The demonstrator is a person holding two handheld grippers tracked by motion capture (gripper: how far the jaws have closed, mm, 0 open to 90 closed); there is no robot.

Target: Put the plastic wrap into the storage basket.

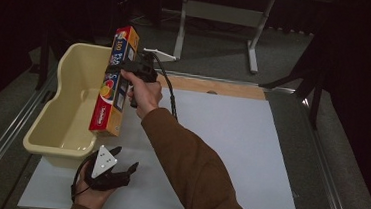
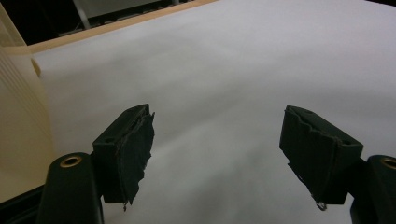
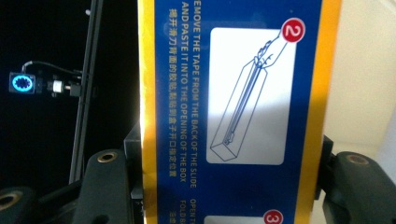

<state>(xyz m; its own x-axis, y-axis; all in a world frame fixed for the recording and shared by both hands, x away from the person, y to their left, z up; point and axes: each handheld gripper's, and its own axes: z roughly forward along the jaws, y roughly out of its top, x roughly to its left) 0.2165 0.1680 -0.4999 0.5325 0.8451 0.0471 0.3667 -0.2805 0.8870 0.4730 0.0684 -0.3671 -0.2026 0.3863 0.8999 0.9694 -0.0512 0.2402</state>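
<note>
A long cling-film box point(image 1: 115, 83), red, yellow and blue, hangs in the air over the right rim of the cream plastic tub point(image 1: 68, 100). My right gripper point(image 1: 131, 75) is shut on the box near its middle. In the right gripper view the box's blue instruction panel point(image 3: 233, 107) stands pressed between the two black jaws, and the tub's cream wall point(image 3: 359, 74) lies behind it. My left gripper point(image 1: 126, 162) rests low near the table's front edge, just in front of the tub. Its jaws stand open over bare white sheet, with nothing between the fingertips point(image 2: 135, 144).
A white sheet point(image 1: 231, 138) covers the table, with a wooden strip point(image 1: 215, 87) along its far edge. Metal rails run along both sides. A grey table frame point(image 1: 220, 17) stands on the dark floor behind. The tub's inside looks bare.
</note>
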